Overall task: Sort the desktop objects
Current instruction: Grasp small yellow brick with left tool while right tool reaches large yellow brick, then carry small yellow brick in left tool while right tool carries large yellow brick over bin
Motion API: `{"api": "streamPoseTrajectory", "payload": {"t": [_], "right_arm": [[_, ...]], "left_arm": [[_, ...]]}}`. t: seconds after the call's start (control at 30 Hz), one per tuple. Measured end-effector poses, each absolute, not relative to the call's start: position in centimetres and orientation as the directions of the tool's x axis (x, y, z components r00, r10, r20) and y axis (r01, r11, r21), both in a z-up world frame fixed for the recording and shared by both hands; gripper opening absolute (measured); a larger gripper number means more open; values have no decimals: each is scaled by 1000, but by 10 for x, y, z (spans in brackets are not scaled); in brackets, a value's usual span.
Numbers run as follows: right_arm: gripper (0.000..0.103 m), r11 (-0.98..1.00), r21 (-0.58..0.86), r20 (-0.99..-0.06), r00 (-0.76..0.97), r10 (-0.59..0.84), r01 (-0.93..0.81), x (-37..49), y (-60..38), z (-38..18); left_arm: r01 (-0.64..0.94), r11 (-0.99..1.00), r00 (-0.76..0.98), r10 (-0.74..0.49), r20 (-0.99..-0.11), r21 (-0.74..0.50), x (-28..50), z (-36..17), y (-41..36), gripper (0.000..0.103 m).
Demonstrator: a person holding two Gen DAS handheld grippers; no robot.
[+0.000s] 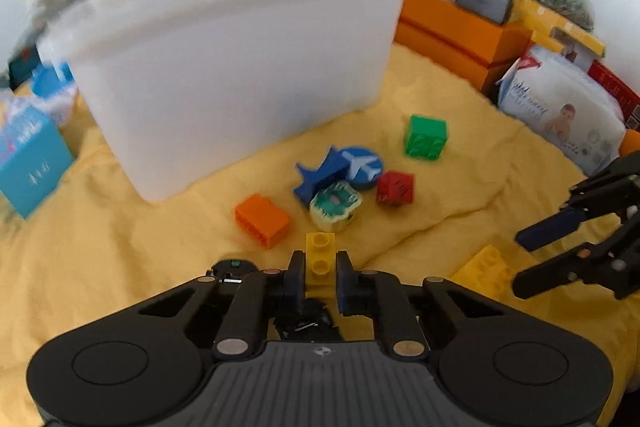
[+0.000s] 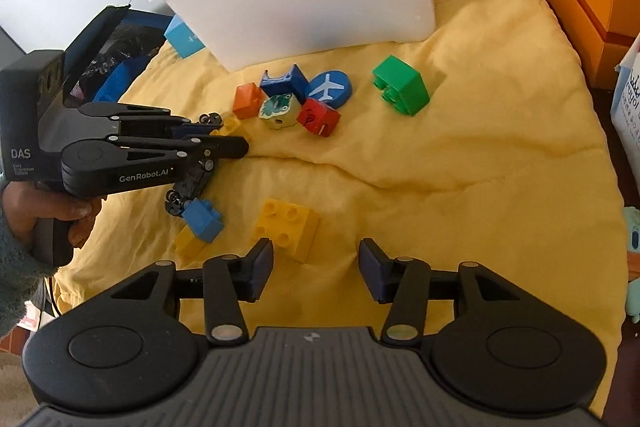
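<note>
Left tool (image 1: 318, 263) was clamped on a narrow yellow brick (image 1: 320, 257), evidently for transfer to the white bin (image 1: 240, 67) directly ahead, while right tool (image 2: 316, 267), jaws apart and empty, stood just behind a larger yellow brick (image 2: 286, 227).
</note>
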State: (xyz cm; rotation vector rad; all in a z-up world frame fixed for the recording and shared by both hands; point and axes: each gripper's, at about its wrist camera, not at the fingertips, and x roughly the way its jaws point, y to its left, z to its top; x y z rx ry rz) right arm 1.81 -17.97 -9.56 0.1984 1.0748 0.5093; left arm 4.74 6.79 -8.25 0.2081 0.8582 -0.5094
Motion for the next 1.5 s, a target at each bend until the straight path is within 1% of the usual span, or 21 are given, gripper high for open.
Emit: {"api": "streamPoseTrajectory", "payload": {"t": [0.13,0.27,0.37,0.47,0.57,0.63,0.67,0.7,0.77,0.83,1.0,1.07,1.2,1.23,1.27,1.3,1.37,1.5], "right_arm": [[56,874,394,-780,399,482,-285,15,-187,-91],[57,889,380,-780,427,457,-256,12,-194,-88],[57,903,343,-786,448,427,-259,9,-193,-86],[57,922,237,-794,486,366,-306,1,-182,-82],[58,907,160,-790,501,354,-389,-9,-167,-79],[58,884,157,-786,487,382,-440,-13,-157,-80],[58,881,147,-780,495,383,-449,-15,-152,-80],[58,884,124,-781,505,367,-451,-15,-147,-80],[57,885,84,-783,519,343,-458,-12,-138,-80],[53,875,57,-780,526,339,-480,-10,-132,-82],[53,825,-5,-797,501,337,-564,-4,-116,-92],[54,820,-12,-799,499,337,-573,-4,-115,-94],[55,821,2,-796,497,347,-571,0,-114,-100],[53,818,-3,-794,499,348,-575,0,-114,-101],[46,814,-4,-794,497,350,-581,-1,-114,-101],[47,813,3,-792,494,357,-583,-1,-115,-101],[47,819,6,-797,492,351,-574,0,-117,-98],[47,835,-10,-781,525,337,-550,6,-123,-81]], "left_arm": [[500,866,604,-345,-718,4,25,-63,56,17],[453,891,640,-316,-701,12,11,-62,40,17],[417,909,630,-300,-716,-14,1,-73,33,17],[405,914,605,-275,-747,-8,-4,-87,29,18],[400,917,588,-252,-769,6,-7,-98,27,20],[398,918,593,-253,-764,6,-9,-98,26,24],[400,917,592,-256,-765,2,-9,-97,26,28],[400,917,592,-257,-764,1,-10,-97,26,29],[390,921,595,-248,-765,5,-10,-96,27,29],[382,924,589,-252,-768,-11,-9,-96,30,29],[383,924,577,-251,-777,-14,-8,-96,33,21],[390,921,577,-250,-778,-7,-9,-96,33,18],[396,918,569,-262,-780,-20,-10,-94,37,17],[398,917,566,-265,-780,-23,-10,-93,38,17],[401,916,564,-268,-781,-24,-9,-93,38,17],[403,915,565,-270,-779,-25,-9,-91,38,17],[407,913,578,-282,-766,-29,-9,-83,39,17],[416,909,648,-305,-698,-11,-4,-47,41,17]]}}
